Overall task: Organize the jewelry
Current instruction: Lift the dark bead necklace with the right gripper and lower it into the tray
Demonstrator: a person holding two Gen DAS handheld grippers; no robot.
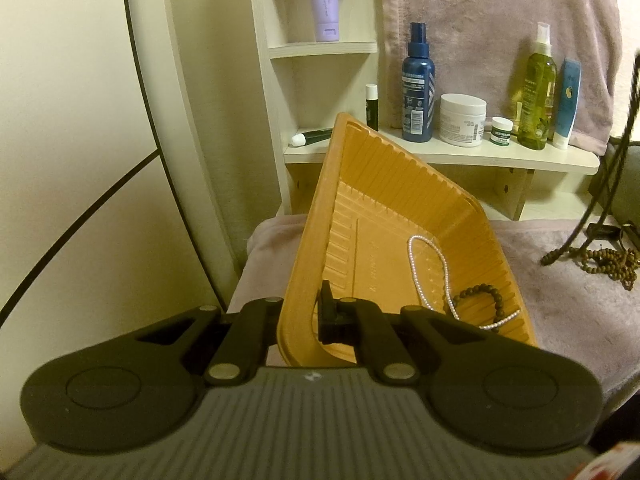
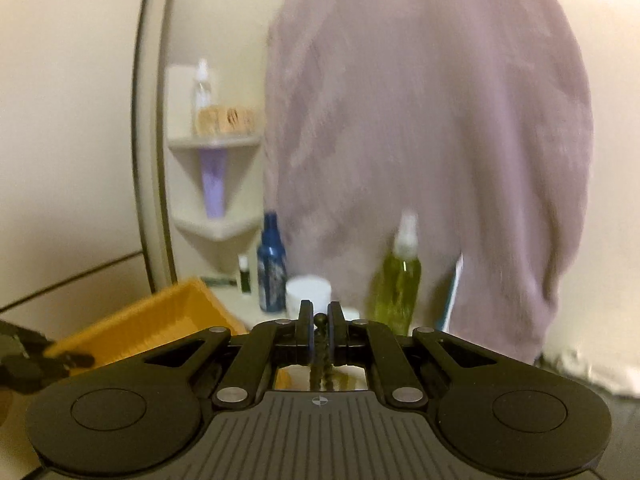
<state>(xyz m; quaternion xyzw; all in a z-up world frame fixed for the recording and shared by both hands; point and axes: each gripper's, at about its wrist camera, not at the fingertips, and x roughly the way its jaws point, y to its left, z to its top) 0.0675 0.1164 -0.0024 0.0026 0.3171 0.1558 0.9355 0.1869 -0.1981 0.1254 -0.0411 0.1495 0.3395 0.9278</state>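
Here, the left gripper (image 1: 310,312) clamps the tilted orange tray's (image 1: 320,208) rim. The right gripper (image 2: 319,318) pinches a dark bead strand (image 2: 320,344).

Cream wall (image 1: 72,120) fills the left of the frame, crossed by thin dark lines. Centre: pale wooden corner shelf unit (image 1: 320,46) with several tiers. A longer shelf (image 1: 520,162) runs to the right, carrying bottles and jars. Mauve towel (image 1: 500,20) hangs at upper right; similar cloth (image 1: 580,300) covers the lower-right surface. Warm, yellowish indoor light.
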